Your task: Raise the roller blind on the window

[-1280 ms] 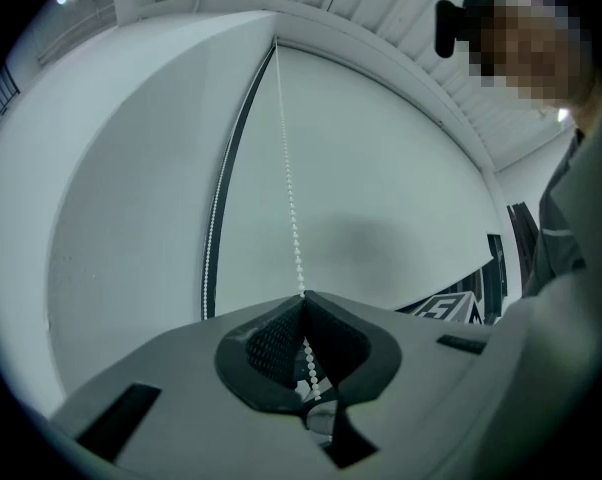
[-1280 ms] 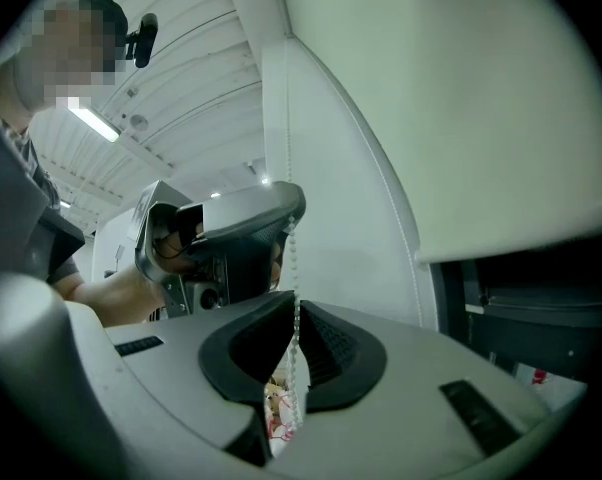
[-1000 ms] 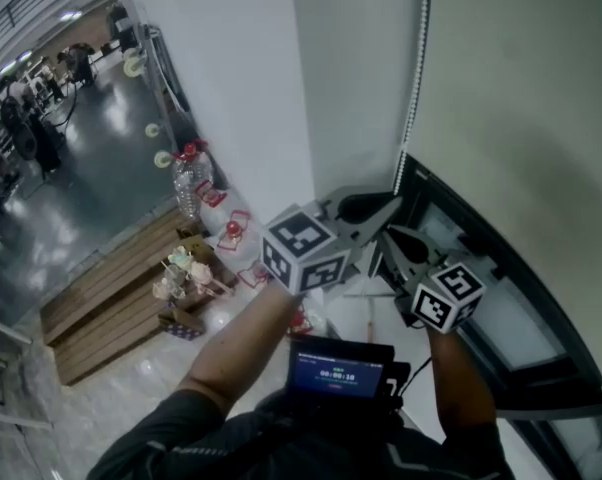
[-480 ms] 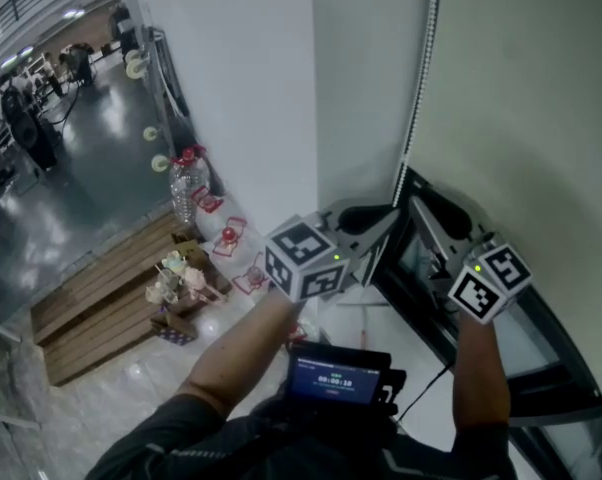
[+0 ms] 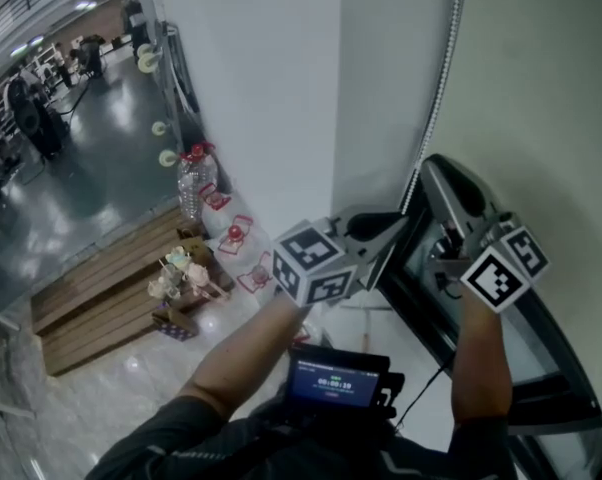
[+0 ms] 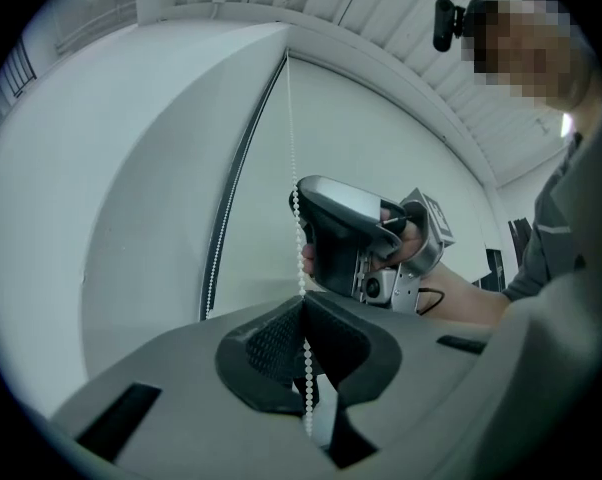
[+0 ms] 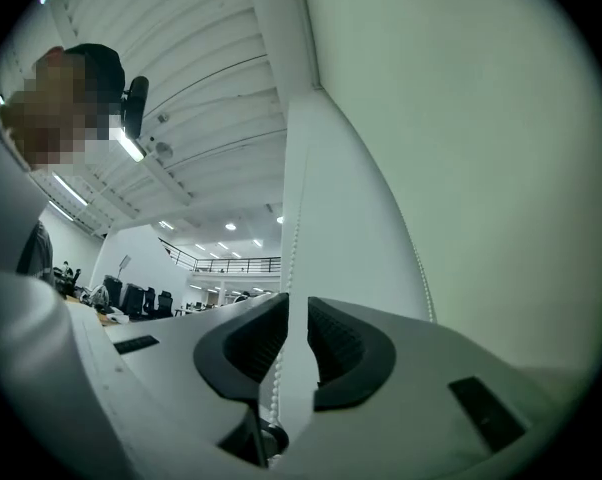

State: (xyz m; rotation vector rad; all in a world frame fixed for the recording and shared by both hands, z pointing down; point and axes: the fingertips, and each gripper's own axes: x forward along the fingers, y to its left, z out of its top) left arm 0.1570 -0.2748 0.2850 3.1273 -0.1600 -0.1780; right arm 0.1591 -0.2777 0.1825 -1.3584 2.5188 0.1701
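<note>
The white bead chain (image 5: pixel 439 88) hangs along the left edge of the pale roller blind (image 5: pixel 541 88). My left gripper (image 5: pixel 409 218) is shut on this chain, which in the left gripper view runs up out of the pinched jaws (image 6: pixel 301 303). Just to its right, my right gripper (image 5: pixel 433 163) points upward, higher than the left one. Its jaws are closing. In the right gripper view the bead chain (image 7: pixel 278 373) passes through the gap of the right gripper (image 7: pixel 289 308), and light still shows between the pads. The right gripper (image 6: pixel 346 238) also shows in the left gripper view.
A dark window frame (image 5: pixel 426 303) runs under the blind. To the left stands a white column (image 5: pixel 261 88). Far below lie a wooden platform (image 5: pixel 101 303), water bottles (image 5: pixel 191 183) and small red items. A small screen (image 5: pixel 336 376) sits at the person's chest.
The right gripper has let go, risen from below the left gripper to above it along the chain, and opened its jaws. The left gripper has stayed shut on the chain, nearly still.
</note>
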